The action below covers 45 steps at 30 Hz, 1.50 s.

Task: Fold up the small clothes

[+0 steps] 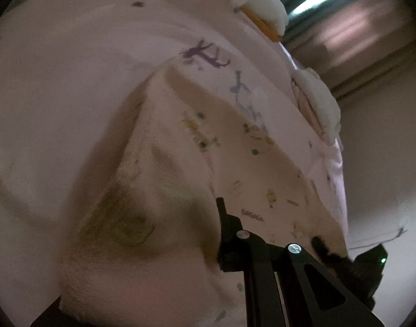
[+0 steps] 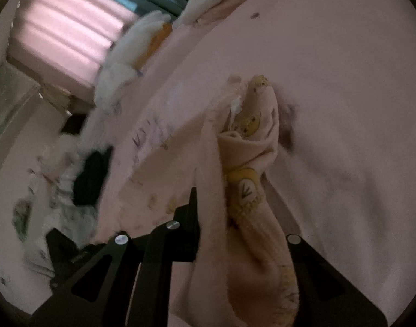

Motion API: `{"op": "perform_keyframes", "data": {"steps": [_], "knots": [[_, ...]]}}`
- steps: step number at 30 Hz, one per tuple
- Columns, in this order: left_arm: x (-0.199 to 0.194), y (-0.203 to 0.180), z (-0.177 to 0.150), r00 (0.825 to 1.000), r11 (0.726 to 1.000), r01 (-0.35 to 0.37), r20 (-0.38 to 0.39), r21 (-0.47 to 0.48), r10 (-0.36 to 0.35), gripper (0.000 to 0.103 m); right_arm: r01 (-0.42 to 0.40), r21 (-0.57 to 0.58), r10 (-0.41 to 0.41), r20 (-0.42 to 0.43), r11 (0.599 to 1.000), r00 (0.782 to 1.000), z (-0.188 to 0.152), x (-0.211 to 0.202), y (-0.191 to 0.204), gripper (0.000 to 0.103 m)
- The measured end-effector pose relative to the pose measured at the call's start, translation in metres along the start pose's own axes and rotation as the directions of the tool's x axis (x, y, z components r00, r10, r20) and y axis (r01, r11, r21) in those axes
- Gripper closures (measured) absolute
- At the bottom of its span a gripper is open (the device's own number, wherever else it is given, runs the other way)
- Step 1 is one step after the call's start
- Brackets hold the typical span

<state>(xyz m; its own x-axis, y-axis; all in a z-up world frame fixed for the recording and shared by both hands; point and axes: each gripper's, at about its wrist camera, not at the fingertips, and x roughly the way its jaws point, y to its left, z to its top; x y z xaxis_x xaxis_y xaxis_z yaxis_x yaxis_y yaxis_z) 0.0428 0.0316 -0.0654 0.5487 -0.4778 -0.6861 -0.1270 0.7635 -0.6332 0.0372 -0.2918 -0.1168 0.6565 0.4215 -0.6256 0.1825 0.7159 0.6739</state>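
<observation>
A small peach-pink garment with yellow cartoon prints (image 1: 180, 163) is lifted above a pink printed bed sheet (image 1: 58, 81). In the left wrist view the cloth drapes over my left gripper (image 1: 205, 234); only one black finger (image 1: 221, 209) shows, pressed against the cloth, and the other is hidden under it. In the right wrist view the same garment (image 2: 249, 190) hangs bunched between the two black fingers of my right gripper (image 2: 235, 204), which is shut on it. The sheet (image 2: 344, 109) lies behind it.
White plush pillows (image 1: 262, 2) lie along the bed's far edge, and show in the right wrist view (image 2: 131, 51). A heap of other clothes, white and black (image 2: 71, 179), lies at the left. A pink-lit window blind (image 2: 66, 27) is behind.
</observation>
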Motion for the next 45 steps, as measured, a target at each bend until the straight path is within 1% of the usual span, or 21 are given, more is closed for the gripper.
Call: {"op": "perform_keyframes", "data": {"steps": [1,2,3,4,5,6,10,12,14,17,19,24,26,30,32,35,37,39,42,43,45], "knots": [[-0.002,0.006,-0.006,1.000,1.000,0.017,0.020,-0.009,-0.017,0.093,0.048,-0.024,-0.048,0.000,0.999,0.999,-0.007,-0.001,0.002,0.092],[-0.004,0.013,-0.013,0.998,0.999,0.045,0.050,-0.012,-0.044,0.091,0.089,-0.039,-0.088,0.021,0.995,0.996,-0.016,-0.002,0.002,0.092],[-0.005,0.019,-0.021,0.997,0.999,0.041,0.063,0.015,-0.041,0.086,0.110,-0.047,-0.108,0.038,0.993,0.993,-0.021,-0.004,0.002,0.092],[-0.006,0.020,-0.024,0.997,0.998,0.034,0.066,0.058,-0.038,0.087,0.124,-0.051,-0.121,0.055,0.991,0.991,-0.027,-0.004,-0.001,0.092],[-0.010,0.018,-0.025,0.996,0.995,0.008,0.083,0.102,-0.017,0.087,0.121,-0.047,-0.118,0.060,0.992,0.991,-0.027,-0.004,-0.002,0.094],[-0.013,0.018,-0.025,0.995,0.995,0.000,0.096,0.101,-0.010,0.087,0.106,-0.032,-0.104,0.064,0.994,0.993,-0.026,-0.003,-0.007,0.095],[-0.008,0.023,-0.025,0.994,0.996,0.028,0.101,0.089,-0.037,0.087,0.001,0.059,-0.004,0.057,0.998,0.998,-0.022,-0.001,-0.030,0.097],[-0.009,0.024,-0.023,0.994,0.996,0.050,0.098,0.073,-0.057,0.087,-0.023,0.079,0.017,0.068,0.997,0.998,-0.024,0.000,-0.033,0.097],[-0.011,0.026,-0.024,0.993,0.996,0.055,0.105,0.069,-0.062,0.087,-0.019,0.083,0.013,0.075,0.996,0.997,-0.024,-0.001,-0.031,0.097],[-0.018,0.031,-0.027,0.991,0.996,0.045,0.121,0.073,-0.053,0.087,0.020,0.082,-0.028,0.094,0.996,0.995,-0.028,-0.007,-0.028,0.097],[-0.022,0.037,-0.028,0.991,0.996,0.053,0.119,0.067,-0.061,0.087,0.043,0.087,-0.054,0.120,0.995,0.991,-0.030,-0.012,-0.028,0.097],[-0.025,0.055,-0.023,0.988,0.992,0.128,0.088,-0.006,-0.127,0.089,-0.007,0.169,-0.019,0.153,0.986,0.988,-0.036,-0.018,-0.040,0.097],[-0.022,0.056,-0.022,0.987,0.990,0.137,0.083,-0.011,-0.136,0.090,0.007,0.150,-0.031,0.163,0.989,0.986,-0.038,-0.018,-0.037,0.097],[-0.023,0.047,-0.026,0.990,0.995,0.090,0.107,0.040,-0.094,0.090,0.074,0.090,-0.090,0.180,0.993,0.980,-0.040,-0.016,-0.025,0.097],[-0.023,0.047,-0.026,0.990,0.996,0.083,0.113,0.046,-0.088,0.090,0.093,0.074,-0.105,0.186,0.993,0.977,-0.040,-0.017,-0.026,0.097],[-0.022,0.051,-0.025,0.989,0.993,0.114,0.097,0.012,-0.114,0.090,0.111,0.062,-0.121,0.195,0.992,0.973,-0.039,-0.015,-0.026,0.097],[-0.021,0.052,-0.023,0.988,0.992,0.128,0.084,-0.006,-0.127,0.090,0.099,0.073,-0.112,0.200,0.992,0.973,-0.039,-0.016,-0.028,0.097],[-0.021,0.054,-0.021,0.987,0.990,0.142,0.075,-0.026,-0.140,0.090,0.064,0.105,-0.084,0.202,0.992,0.976,-0.039,-0.017,-0.035,0.096],[-0.020,0.054,-0.021,0.987,0.989,0.143,0.070,-0.029,-0.141,0.090,0.016,0.148,-0.047,0.210,0.989,0.977,-0.041,-0.018,-0.040,0.096],[-0.020,0.054,-0.021,0.987,0.990,0.142,0.073,-0.025,-0.140,0.090,0.009,0.154,-0.042,0.214,0.988,0.976,-0.041,-0.018,-0.041,0.096],[-0.020,0.054,-0.020,0.987,0.990,0.143,0.076,-0.016,-0.141,0.090,0.022,0.144,-0.053,0.217,0.989,0.975,-0.042,-0.018,-0.038,0.096]]}}
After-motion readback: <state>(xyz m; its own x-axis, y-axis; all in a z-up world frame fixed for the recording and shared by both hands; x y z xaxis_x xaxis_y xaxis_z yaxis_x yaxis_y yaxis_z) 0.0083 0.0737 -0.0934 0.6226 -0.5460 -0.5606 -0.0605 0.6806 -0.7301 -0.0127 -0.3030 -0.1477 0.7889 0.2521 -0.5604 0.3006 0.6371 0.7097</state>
